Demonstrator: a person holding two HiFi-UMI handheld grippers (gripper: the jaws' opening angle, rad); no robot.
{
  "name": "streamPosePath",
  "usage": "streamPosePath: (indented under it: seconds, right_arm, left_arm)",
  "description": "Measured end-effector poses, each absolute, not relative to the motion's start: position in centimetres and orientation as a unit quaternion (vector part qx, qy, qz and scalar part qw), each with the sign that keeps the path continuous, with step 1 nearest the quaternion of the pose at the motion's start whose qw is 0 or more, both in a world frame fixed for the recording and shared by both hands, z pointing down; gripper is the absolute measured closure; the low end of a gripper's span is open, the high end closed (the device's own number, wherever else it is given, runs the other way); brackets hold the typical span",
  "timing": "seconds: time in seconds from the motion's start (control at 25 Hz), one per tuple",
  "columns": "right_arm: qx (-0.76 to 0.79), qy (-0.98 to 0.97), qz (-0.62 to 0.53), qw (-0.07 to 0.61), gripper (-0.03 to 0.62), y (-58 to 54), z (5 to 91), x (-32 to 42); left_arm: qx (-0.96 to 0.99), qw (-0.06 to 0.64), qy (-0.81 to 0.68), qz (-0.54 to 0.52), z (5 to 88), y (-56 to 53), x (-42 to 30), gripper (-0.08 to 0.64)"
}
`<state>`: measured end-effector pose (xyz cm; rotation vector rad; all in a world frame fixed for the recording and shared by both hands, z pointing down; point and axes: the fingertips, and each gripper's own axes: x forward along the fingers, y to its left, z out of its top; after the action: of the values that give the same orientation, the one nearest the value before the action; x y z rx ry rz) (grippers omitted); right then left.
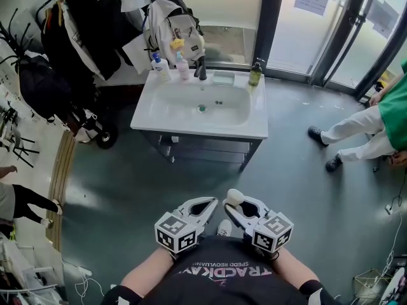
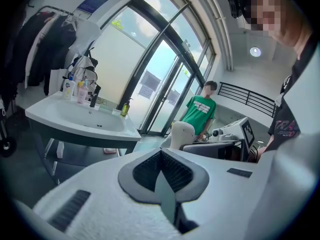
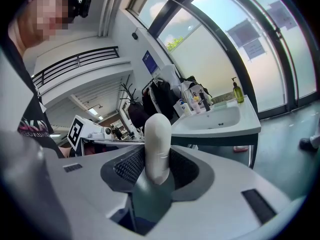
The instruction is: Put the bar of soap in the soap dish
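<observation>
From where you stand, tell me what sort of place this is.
Probably a mock-up washroom corner in an office or lab lobby, not a home bathroom. A freestanding washbasin stands on open floor by tall glass doors, with a loaded coat rack to one side and another person nearby.

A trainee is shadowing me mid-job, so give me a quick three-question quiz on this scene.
1. True or false: the right tongs are clamped on the bar of soap.
2. Where is the soap dish? A: inside the basin. B: on the sink back rim, between the tap and the green bottle. C: on the floor.
3. What do the left tongs hold?

Key: 1 true. 2 B. 3 nothing; they are shut and empty.
</observation>
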<state>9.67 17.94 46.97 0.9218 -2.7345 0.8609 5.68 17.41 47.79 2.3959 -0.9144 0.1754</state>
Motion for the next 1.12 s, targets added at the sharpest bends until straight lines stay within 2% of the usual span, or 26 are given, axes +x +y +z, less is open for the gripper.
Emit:
streamPosePath:
  seconds: [1.12]
  right_arm:
    - [0.372,-0.88,0.293,0.045,0.442,10.5,46.4,4.3]
  left_arm:
    - [0.903,0.286,-0.315,0.056,47.0,9.5,-1.6,0.551]
